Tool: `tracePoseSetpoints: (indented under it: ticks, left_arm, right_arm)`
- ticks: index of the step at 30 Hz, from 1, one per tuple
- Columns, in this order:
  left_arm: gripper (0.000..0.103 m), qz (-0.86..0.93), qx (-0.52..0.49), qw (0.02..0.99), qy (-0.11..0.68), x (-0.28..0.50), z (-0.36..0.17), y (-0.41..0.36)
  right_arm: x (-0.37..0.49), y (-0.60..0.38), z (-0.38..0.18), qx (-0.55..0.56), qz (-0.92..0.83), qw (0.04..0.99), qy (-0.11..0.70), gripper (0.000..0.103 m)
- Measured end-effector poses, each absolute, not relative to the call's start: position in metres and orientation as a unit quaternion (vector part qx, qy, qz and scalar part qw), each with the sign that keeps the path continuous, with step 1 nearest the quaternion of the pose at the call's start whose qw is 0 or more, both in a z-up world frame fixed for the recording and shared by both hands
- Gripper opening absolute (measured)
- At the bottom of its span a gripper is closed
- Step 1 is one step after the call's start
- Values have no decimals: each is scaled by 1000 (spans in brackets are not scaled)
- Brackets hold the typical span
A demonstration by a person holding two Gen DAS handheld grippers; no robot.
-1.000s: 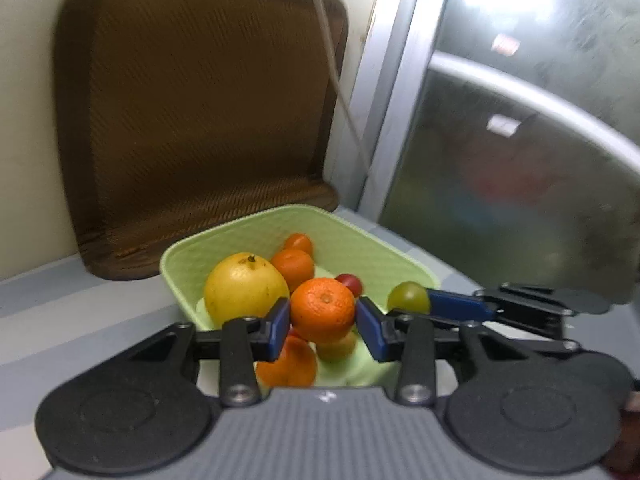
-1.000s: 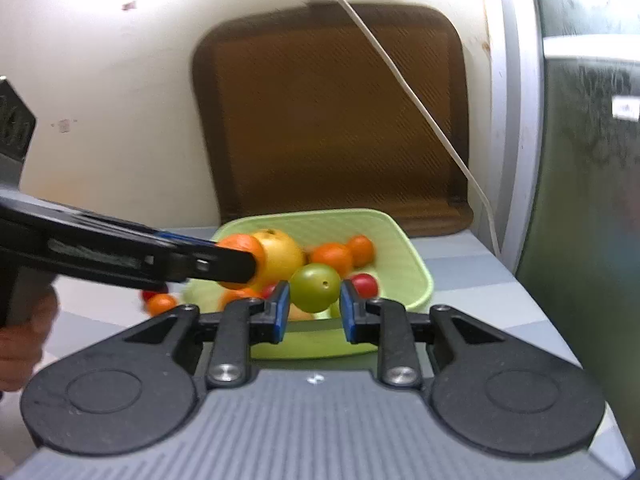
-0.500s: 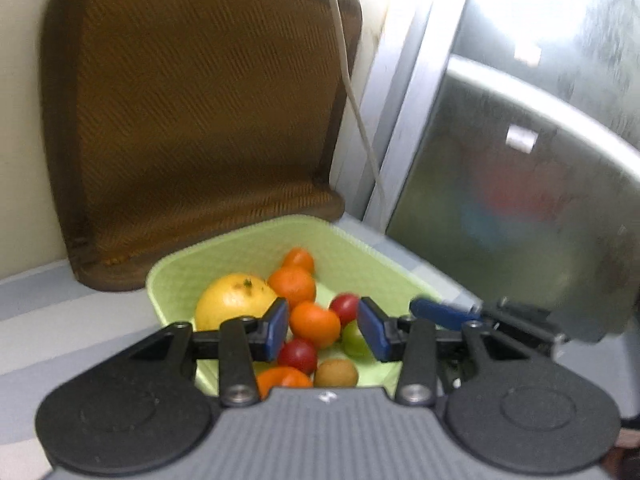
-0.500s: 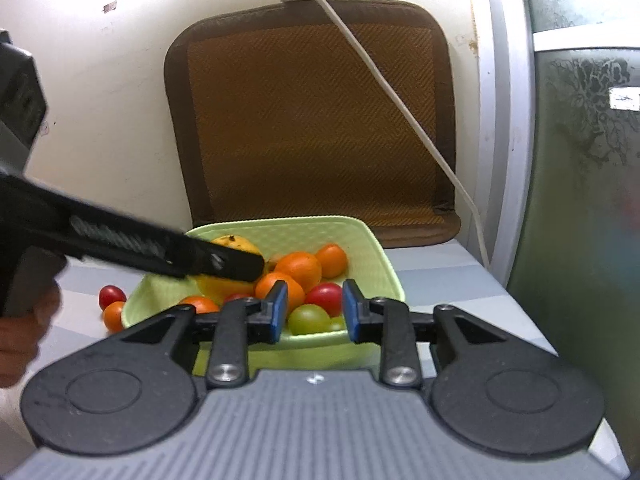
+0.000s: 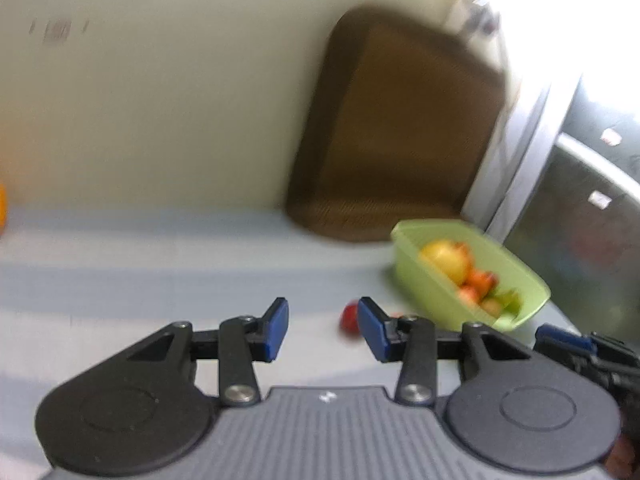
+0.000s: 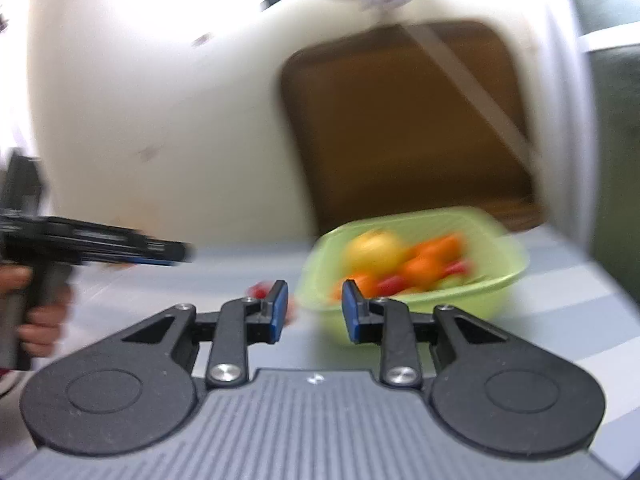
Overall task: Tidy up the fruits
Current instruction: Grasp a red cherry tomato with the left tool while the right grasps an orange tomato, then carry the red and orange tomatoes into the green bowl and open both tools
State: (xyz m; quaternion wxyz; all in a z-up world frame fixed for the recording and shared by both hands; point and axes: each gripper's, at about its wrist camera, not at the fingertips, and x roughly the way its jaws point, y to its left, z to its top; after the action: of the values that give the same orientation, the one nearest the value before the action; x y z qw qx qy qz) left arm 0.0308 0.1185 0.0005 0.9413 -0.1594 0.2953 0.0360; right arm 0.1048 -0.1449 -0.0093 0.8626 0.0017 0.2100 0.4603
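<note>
A light green bowl [image 5: 424, 284] holds a yellow fruit [image 5: 446, 258], oranges and several small red and green fruits; it also shows in the right wrist view [image 6: 508, 280]. My left gripper [image 5: 322, 330] is open and empty, left of the bowl. A small red fruit [image 5: 349, 318] lies on the table just ahead of its right finger. My right gripper [image 6: 313, 316] is open and empty, in front of the bowl's left side. A red fruit [image 6: 258, 292] lies behind its left finger. Both views are blurred.
A brown woven mat [image 5: 396, 136] leans on the cream wall behind the bowl. A grey window frame [image 5: 516, 152] stands at the right. The right gripper's tip [image 5: 560, 336] shows low right in the left wrist view. The left gripper [image 6: 100, 246] shows at the left in the right wrist view.
Both grippers let their fruits drop into the bowl, then pulled back and swung left. The orange and the green fruit now lie in the bowl. Both jaws are wider.
</note>
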Motion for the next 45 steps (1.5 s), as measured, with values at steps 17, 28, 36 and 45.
tracePoseSetpoints:
  ticks: [17,28,36,45]
  left_arm:
    - [39,-75,-222,914,332,114,-45,124]
    - [26,-72,-204,921,325,103,-44,116]
    - [26,-104,-151,932,312,33,-30,76]
    - [30,-87,-74,939,325,-19,-36,32]
  right_arm:
    - [103,-7,-39,-248,382,873,173,33]
    - [92,-27,-36,-277,365,878,140,32]
    - [83,-117,-14,-111,405,878,229,32]
    - [55,-165,-34,-26,427,860,276,34]
